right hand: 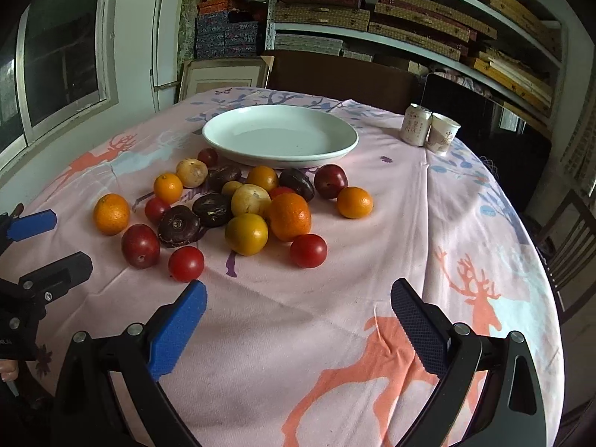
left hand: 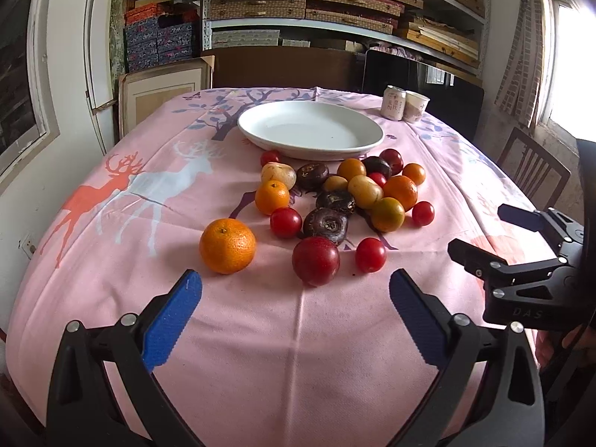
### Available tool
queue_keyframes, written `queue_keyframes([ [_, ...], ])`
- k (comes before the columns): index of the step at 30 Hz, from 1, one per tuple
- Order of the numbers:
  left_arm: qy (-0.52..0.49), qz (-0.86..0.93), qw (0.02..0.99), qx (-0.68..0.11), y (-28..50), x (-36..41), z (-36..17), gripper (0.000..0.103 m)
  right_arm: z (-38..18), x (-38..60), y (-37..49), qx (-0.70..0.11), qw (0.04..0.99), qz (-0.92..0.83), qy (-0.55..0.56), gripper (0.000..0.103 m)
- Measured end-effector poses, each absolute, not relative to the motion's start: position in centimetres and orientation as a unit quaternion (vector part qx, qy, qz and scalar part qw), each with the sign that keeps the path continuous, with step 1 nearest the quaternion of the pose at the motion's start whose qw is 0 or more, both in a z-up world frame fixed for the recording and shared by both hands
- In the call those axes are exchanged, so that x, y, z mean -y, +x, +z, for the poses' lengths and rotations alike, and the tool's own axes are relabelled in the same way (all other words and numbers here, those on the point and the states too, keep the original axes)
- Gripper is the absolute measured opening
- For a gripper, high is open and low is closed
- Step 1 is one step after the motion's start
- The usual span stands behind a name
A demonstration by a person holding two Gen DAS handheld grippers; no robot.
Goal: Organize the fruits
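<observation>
Both grippers are held wide apart and empty, short of a loose heap of fruit.

In the left wrist view, the left gripper (left hand: pixel 294 298) is spread fully with nothing between its blue pads, and is aimed at the near edge of the heap, where a large orange (left hand: pixel 227 246) and a dark red plum (left hand: pixel 316 260) lie closest; either could be taken first, it is judged. The white plate (left hand: pixel 260 126) is set empty just beyond the heap, presumably as the place for sorting. In the right wrist view, the right gripper (right hand: pixel 298 301) is likewise opened wide and nothing is held; a red tomato (right hand: pixel 186 263) is seen just past its left pad. A can (right hand: pixel 416 124) and a paper cup (right hand: pixel 443 133) are stood touching at the far right, well clear of the fruit on the pink tablecloth (right hand: pixel 335 298).
</observation>
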State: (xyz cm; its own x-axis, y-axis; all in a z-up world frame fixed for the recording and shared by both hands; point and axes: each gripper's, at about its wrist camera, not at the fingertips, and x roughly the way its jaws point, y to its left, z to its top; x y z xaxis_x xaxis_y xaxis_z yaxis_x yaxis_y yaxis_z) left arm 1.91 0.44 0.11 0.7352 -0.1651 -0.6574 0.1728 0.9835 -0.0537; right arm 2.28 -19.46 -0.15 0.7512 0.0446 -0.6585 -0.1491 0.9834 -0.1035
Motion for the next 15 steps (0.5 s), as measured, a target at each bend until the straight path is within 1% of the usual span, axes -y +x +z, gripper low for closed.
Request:
queue_keyframes([
  [5,0.002,-0.087,0.928,-0.361,2.14,-0.64,-0.18,0.099,-0.16,18.95,2.06,-0.346,0.932,0.038,-0.097,0.1],
  [15,0.003,-0.073,0.929,-0.363,2.13,-0.82,-0.68,0.099,-0.49,18.79,2.2,-0.37,0.925,0.076,-0.045,0.1],
])
